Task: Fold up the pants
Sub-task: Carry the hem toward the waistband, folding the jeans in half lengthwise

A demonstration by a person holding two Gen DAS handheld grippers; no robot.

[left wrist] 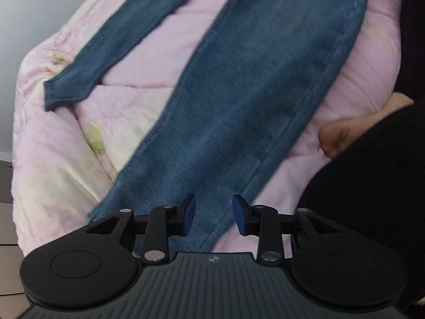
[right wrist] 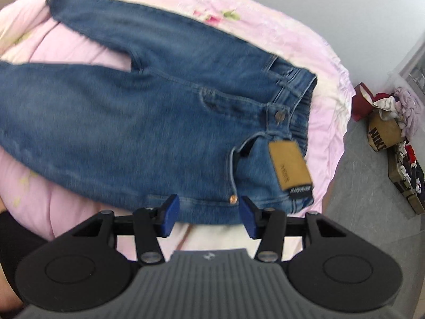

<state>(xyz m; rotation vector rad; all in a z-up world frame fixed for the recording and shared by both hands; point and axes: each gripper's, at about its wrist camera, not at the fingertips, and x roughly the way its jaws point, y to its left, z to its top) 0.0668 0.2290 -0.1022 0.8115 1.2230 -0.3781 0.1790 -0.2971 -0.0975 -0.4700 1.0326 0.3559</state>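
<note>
On the pink bed (right wrist: 324,111) my blue pants (right wrist: 138,122) lie flat, legs apart, brown tag (right wrist: 289,170) at the waist. My left tool (left wrist: 213,216) and right tool (right wrist: 208,214) hang half open, holding nothing.

bed: pink floral quilt (right wrist: 329,61) | floor (right wrist: 372,199): grey | clutter: Nike box (right wrist: 382,133), clothes, right
</note>
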